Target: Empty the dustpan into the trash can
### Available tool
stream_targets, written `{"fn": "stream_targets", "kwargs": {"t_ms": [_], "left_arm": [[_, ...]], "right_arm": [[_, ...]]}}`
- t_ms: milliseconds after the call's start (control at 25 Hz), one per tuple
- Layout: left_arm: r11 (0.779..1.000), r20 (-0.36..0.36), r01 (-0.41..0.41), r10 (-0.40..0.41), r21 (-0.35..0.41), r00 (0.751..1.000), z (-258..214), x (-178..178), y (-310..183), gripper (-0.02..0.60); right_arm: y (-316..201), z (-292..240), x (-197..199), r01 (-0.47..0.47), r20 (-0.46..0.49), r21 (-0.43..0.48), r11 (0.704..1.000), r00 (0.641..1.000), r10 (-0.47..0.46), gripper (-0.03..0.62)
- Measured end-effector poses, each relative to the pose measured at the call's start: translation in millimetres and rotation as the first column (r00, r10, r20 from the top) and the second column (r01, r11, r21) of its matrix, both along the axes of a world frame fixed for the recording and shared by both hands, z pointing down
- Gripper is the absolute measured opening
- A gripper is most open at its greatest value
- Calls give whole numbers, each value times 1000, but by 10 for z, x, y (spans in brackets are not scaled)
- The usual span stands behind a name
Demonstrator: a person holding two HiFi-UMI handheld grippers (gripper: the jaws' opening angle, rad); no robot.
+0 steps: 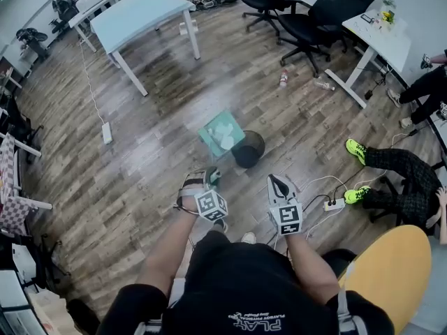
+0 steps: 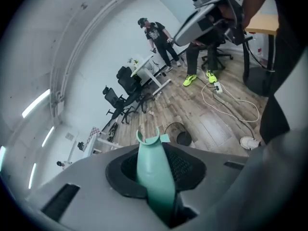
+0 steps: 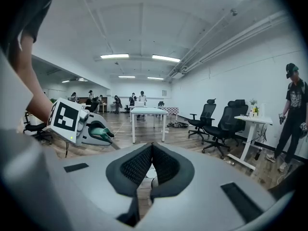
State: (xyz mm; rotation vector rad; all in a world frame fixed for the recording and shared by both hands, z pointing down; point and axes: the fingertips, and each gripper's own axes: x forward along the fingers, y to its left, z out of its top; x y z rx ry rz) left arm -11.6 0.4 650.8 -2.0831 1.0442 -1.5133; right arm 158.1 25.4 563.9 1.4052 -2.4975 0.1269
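Head view: bare wooden floor (image 1: 154, 152) surrounds the trash can (image 1: 248, 149). The dustpan (image 1: 222, 134), holding white scraps, is just beside it at ten o'clock.

Left gripper view: the left gripper (image 2: 155, 165) clenches the dustpan handle (image 2: 150, 150).

Right gripper view: the right gripper (image 3: 152, 150) is closed on nothing.

Head view: above, steeply down onto floor (image 1: 140, 159). Gripper views: low, close, along own jaws. Shared: office chairs (image 1: 307, 16).
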Motion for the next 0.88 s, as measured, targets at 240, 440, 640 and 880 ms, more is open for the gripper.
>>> {"fn": "stream_targets", "kwargs": {"t_ms": [240, 440, 640, 880], "left_arm": [[990, 157, -127, 134, -54, 978, 210, 93, 111, 98], [979, 236, -193, 203, -63, 950, 234, 99, 164, 98], [959, 304, -273, 282, -73, 910, 256, 171, 217, 98], [918, 377, -382, 392, -104, 839, 314, 327, 325, 98]], "right_arm": [[43, -12, 70, -17, 12, 11, 1000, 1000, 16, 25], [94, 1, 128, -28, 18, 11, 1000, 999, 28, 25], [99, -5, 209, -51, 21, 29, 998, 999, 50, 25], [144, -22, 191, -55, 25, 30, 998, 998, 55, 25]]}}
